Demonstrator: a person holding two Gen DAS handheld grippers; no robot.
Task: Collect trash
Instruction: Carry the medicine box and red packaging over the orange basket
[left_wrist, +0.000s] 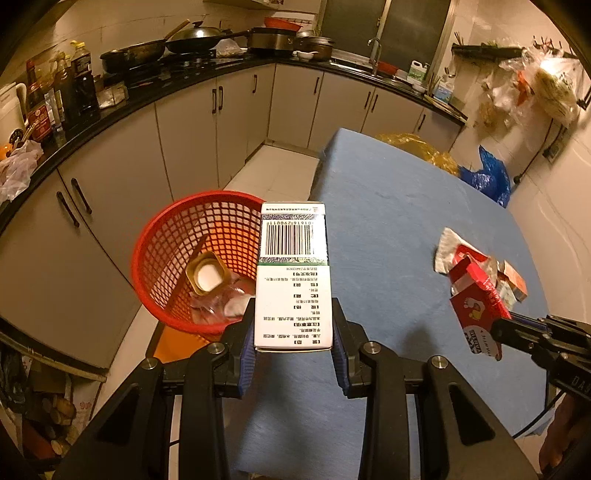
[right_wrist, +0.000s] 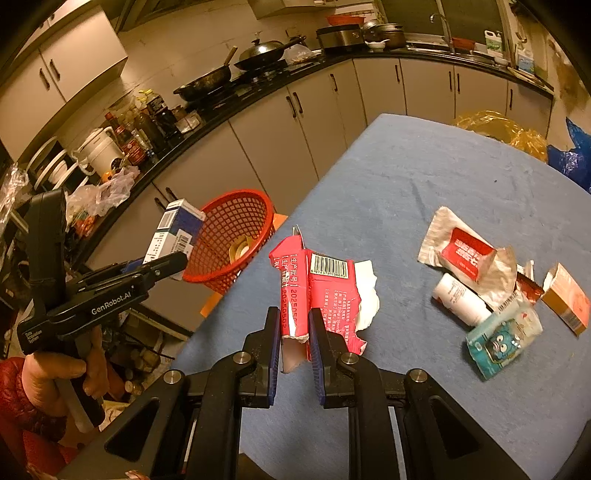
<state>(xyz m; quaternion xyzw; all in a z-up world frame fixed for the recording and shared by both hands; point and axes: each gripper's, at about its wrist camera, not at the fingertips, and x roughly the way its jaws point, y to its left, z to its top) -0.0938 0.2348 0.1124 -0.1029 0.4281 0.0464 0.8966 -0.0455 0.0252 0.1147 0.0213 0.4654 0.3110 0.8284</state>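
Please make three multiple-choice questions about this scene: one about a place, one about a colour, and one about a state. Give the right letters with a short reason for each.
1. Where is the basket?
A. on the floor beside the table
B. on the table
C. on the counter

2. What colour is the basket?
A. blue
B. red
C. white

3. What is the left gripper doing?
A. open, empty
B. shut on the white box
C. shut on a bottle

Key: 1 A, it stands low by the table's edge; 2 B, its mesh is red; 3 B, both pads press the box's sides.

Red basket (left_wrist: 195, 254) mouth stands open — blue table (left_wrist: 388, 229) edge just beside.
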